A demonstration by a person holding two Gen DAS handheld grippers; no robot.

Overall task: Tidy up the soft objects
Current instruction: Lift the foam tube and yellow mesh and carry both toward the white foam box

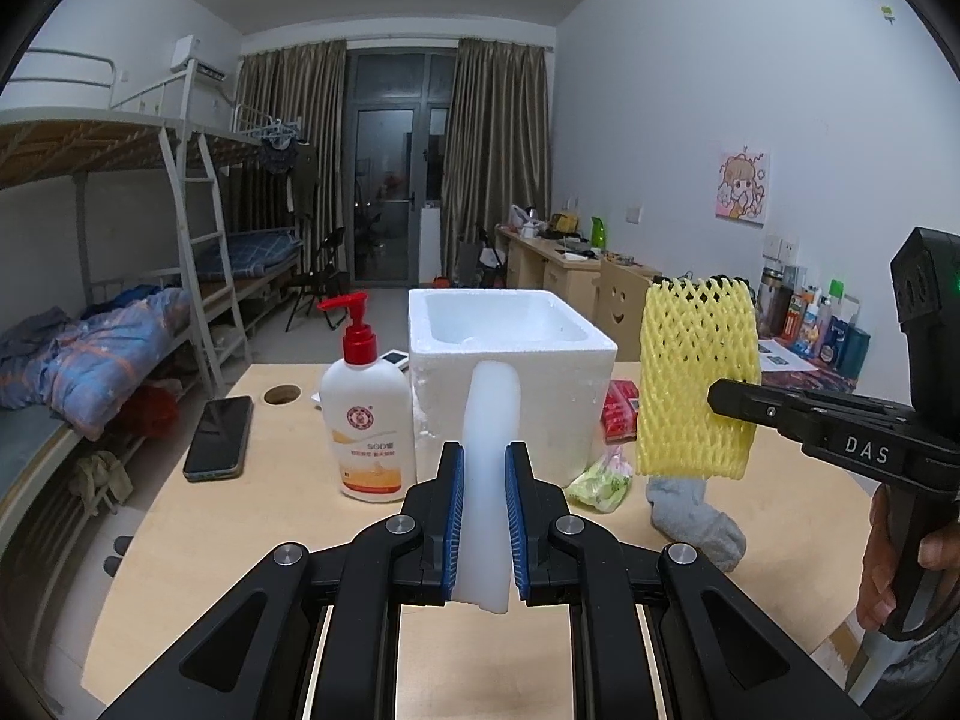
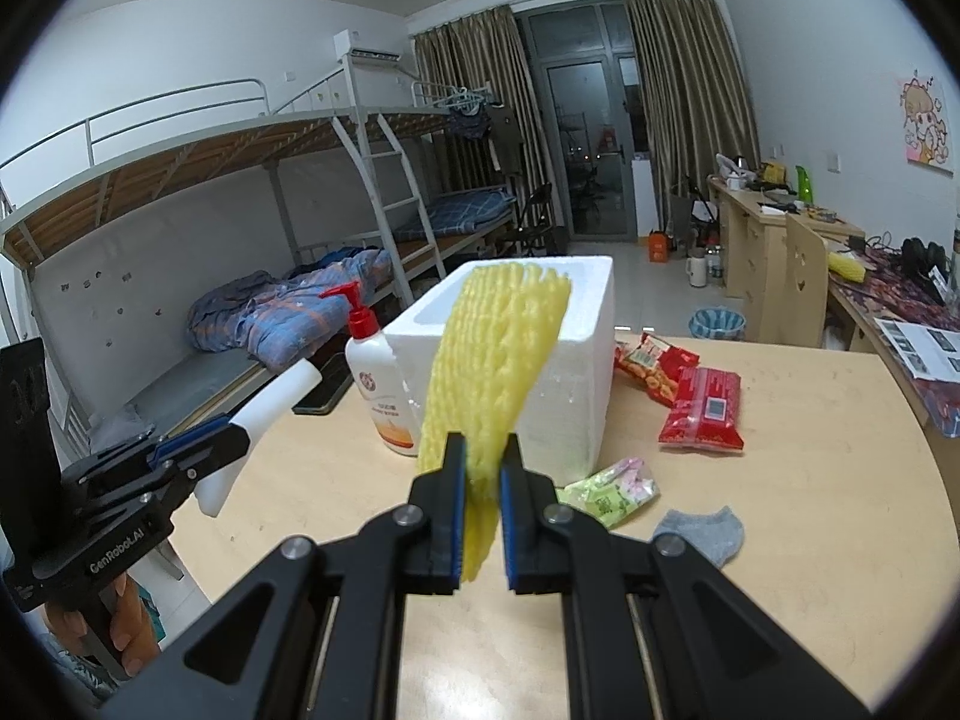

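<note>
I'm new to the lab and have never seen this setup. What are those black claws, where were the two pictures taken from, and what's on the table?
There is no robot here: a person holds a hand-operated two-finger gripper in each hand, and each carries a wide-angle camera looking along its fingers.

The left wrist view shows the left gripper shut on a white foam piece. The right wrist view shows the right gripper shut on a yellow foam net. Each gripper also appears from the side in the other's picture.

On the wooden table stand a white foam box, open at the top, and a lotion pump bottle. Around them lie a phone, a grey sock, red snack packets and a green packet.

Both soft pieces are held in the air in front of the box.
</note>
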